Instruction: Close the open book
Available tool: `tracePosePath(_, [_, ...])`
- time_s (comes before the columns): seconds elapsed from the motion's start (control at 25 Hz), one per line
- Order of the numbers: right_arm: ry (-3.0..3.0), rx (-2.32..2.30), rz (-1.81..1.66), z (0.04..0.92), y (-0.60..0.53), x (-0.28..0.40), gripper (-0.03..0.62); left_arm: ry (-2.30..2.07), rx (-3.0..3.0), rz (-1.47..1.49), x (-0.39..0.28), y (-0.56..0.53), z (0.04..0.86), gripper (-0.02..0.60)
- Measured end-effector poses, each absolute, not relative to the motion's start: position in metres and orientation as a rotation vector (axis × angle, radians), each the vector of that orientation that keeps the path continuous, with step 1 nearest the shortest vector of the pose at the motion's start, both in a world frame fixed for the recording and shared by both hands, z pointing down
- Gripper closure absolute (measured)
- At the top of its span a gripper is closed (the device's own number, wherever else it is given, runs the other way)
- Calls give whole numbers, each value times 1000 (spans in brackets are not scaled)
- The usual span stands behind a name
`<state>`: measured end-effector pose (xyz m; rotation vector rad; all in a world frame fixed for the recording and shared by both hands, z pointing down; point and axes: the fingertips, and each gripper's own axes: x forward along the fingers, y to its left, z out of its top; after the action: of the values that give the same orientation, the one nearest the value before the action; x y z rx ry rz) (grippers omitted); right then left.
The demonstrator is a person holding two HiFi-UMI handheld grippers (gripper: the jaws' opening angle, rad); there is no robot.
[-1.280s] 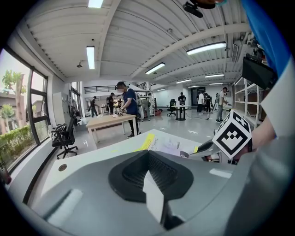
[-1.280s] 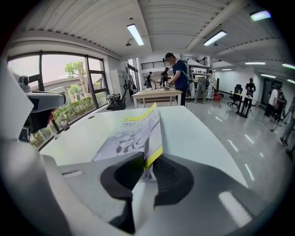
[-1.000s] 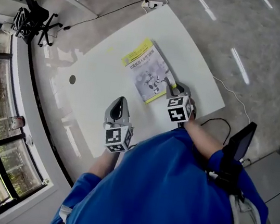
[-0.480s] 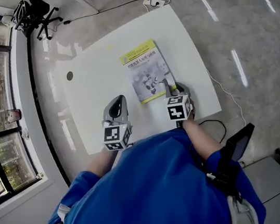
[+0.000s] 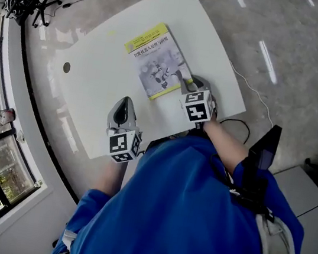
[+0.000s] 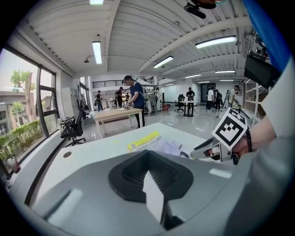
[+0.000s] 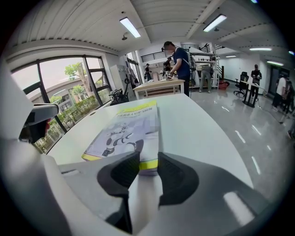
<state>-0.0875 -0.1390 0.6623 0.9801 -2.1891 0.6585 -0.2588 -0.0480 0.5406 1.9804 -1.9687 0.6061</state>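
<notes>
Book (image 5: 154,60) is seen lying shut and flat, cover up, on the white worktop (image 5: 84,105); its near right corner is met by the right tool (image 5: 185,81), whose jaws are held a little apart with that yellow-banded corner showing in the gap; whether the corner is touched cannot be told; the left tool (image 5: 123,106) is held over bare worktop, well apart from the book, with its jaws pressed together on nothing.

Print runs along the yellow band of the book (image 5: 156,60) lying just ahead of the right gripper (image 5: 185,81), too small to read. The marker cubes (image 5: 197,107) carry only black-and-white squares, no words.
</notes>
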Motion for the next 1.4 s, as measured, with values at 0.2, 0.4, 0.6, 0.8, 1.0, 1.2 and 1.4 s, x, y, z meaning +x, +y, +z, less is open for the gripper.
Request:
tracePosePath(0.2, [-2162, 1038, 671, 659, -124, -68, 480, -1950, 1968, 592, -261, -24, 550, 574])
tracePosePath(0.4, [-2191, 1079, 544, 630, -102, -65, 482, -1966, 1997, 499, -266, -6, 544, 574])
tracePosePath(0.6, [-2254, 1106, 415, 588, -60, -86, 494, -1990, 2012, 401, -275, 34, 530, 574])
tracePosePath(0.8, [-2336, 1132, 339, 548, -10, -112, 565, -2014, 2044, 318, -283, 80, 509, 574])
tracePosePath(1.0, [-2390, 1161, 274, 512, 47, -124, 591, -2003, 2122, 249, -277, 120, 484, 574])
tracePosePath(1.2, [-2417, 1164, 262, 490, 96, -126, 591, -1979, 2182, 239, -269, 155, 469, 574])
tracePosePath(1.4, [-2441, 1149, 256, 479, 124, -118, 591, -1970, 2207, 237, -257, 179, 470, 574])
